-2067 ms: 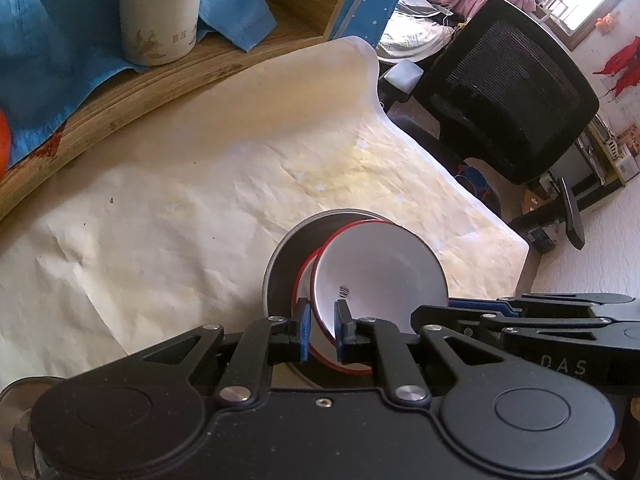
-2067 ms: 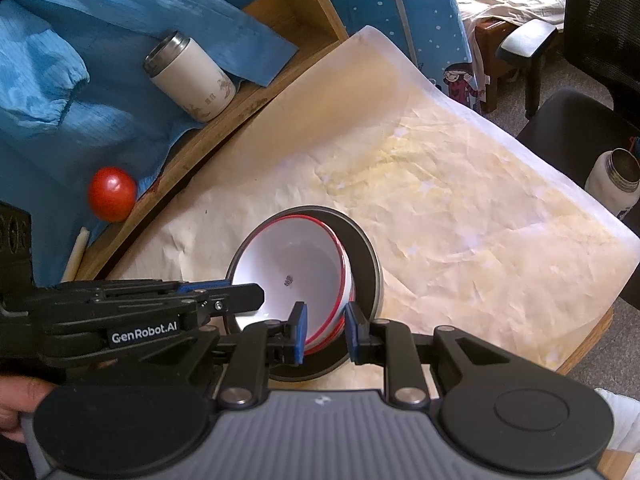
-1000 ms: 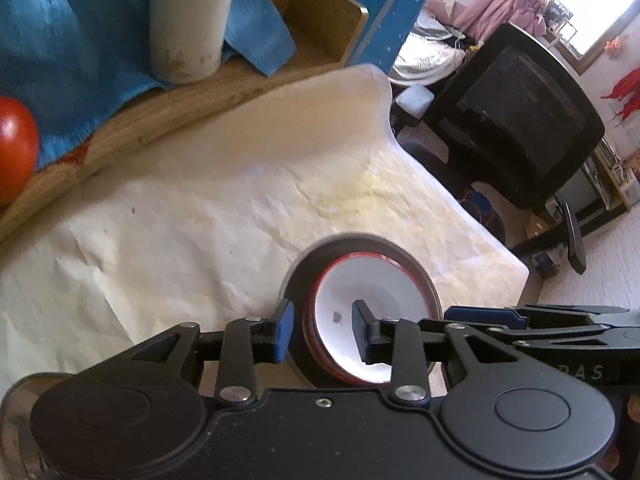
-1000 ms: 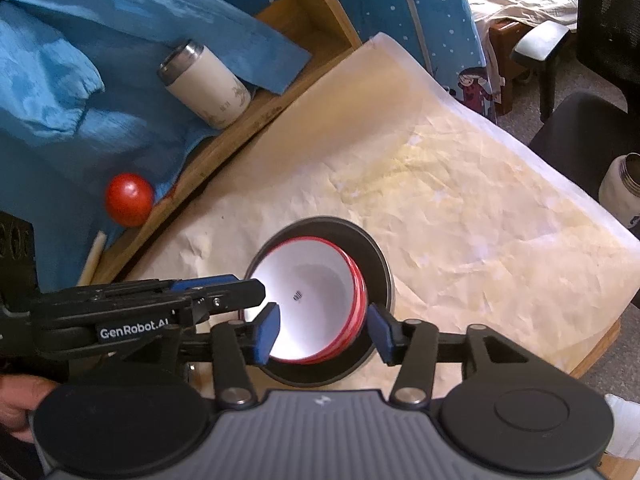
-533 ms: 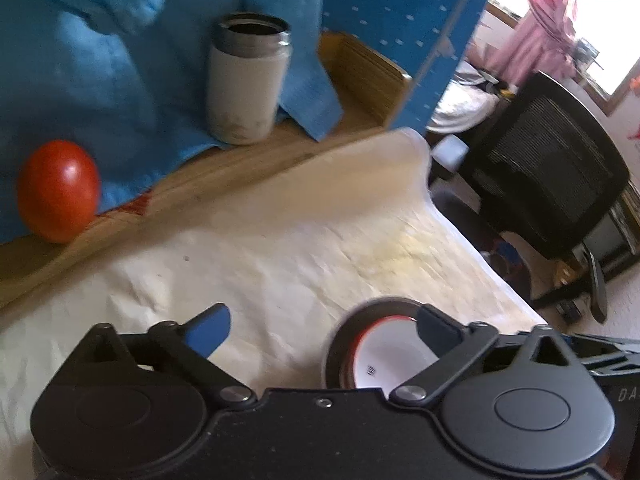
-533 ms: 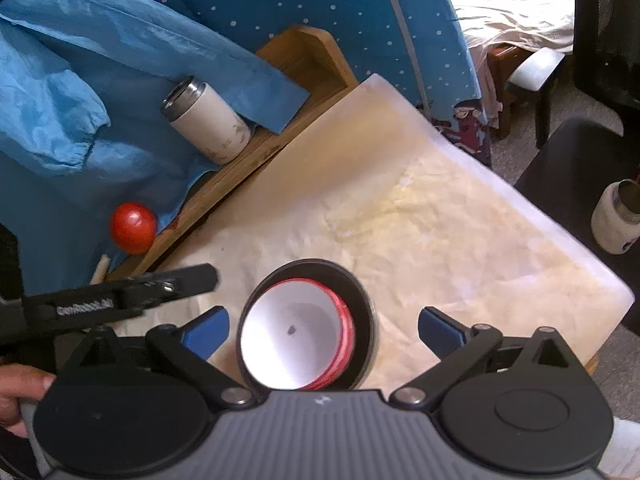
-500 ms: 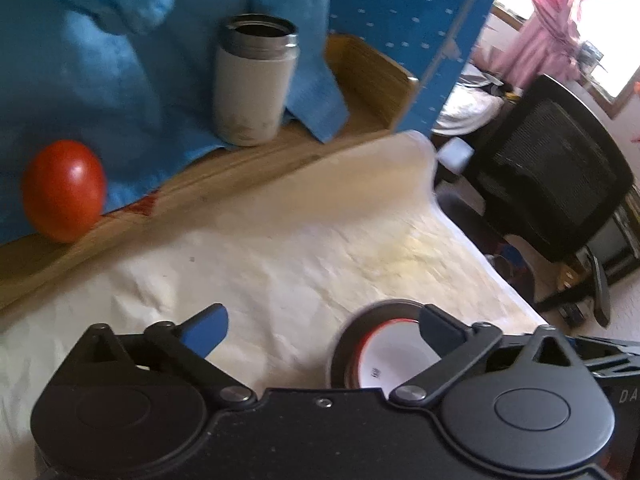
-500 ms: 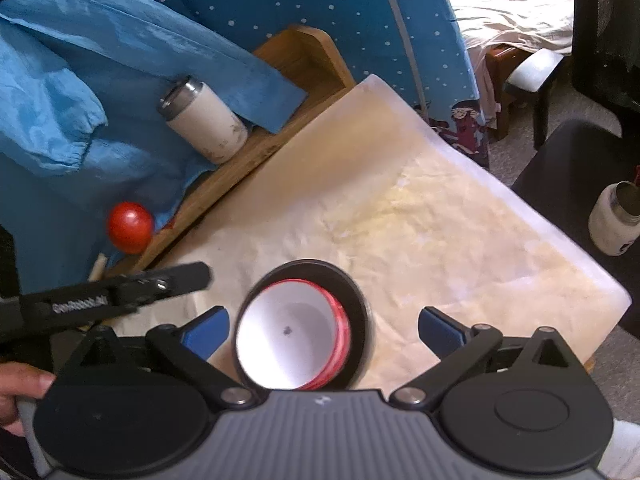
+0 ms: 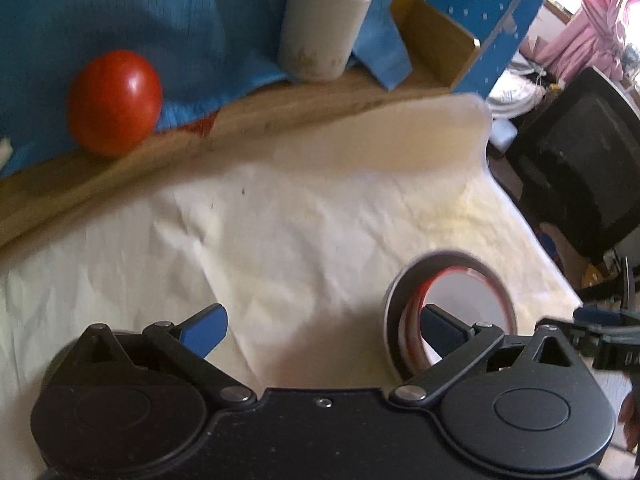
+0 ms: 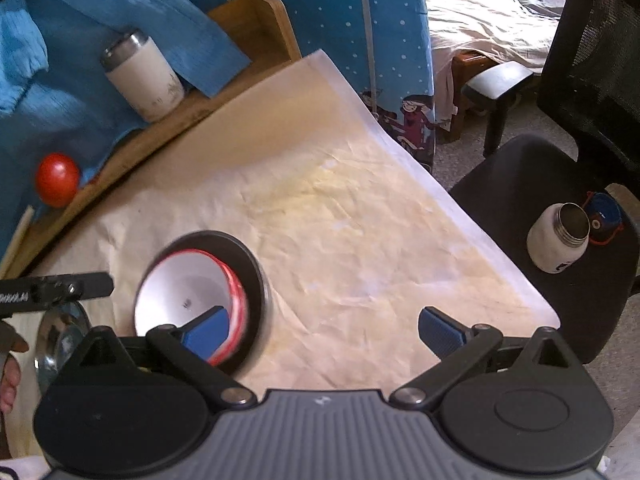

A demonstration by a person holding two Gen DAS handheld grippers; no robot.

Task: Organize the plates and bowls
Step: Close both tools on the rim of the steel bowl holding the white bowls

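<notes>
A white bowl with a red rim (image 10: 180, 292) sits nested inside a dark grey bowl (image 10: 258, 276) on the paper-covered table (image 10: 360, 240). My right gripper (image 10: 324, 330) is open wide just above the table; its left finger overlaps the bowls' near rim and nothing is held. In the left wrist view the same white bowl (image 9: 468, 296) in the grey bowl (image 9: 394, 300) lies at the lower right. My left gripper (image 9: 320, 328) stands open over bare paper, its right finger in front of the bowls.
A shiny metal dish (image 10: 60, 336) lies left of the bowls, next to a hand (image 10: 8, 360). A tomato (image 9: 114, 100), a white tumbler (image 9: 320, 28) and blue cloth (image 9: 120, 8) sit on the wooden ledge (image 9: 280, 108). An office chair (image 10: 560, 184) holding a white bottle (image 10: 558, 240) stands right.
Both grippers opened wide and let go of the white bowl, which now rests in the grey bowl. The left gripper has swung left, so the bowls lie to its right.
</notes>
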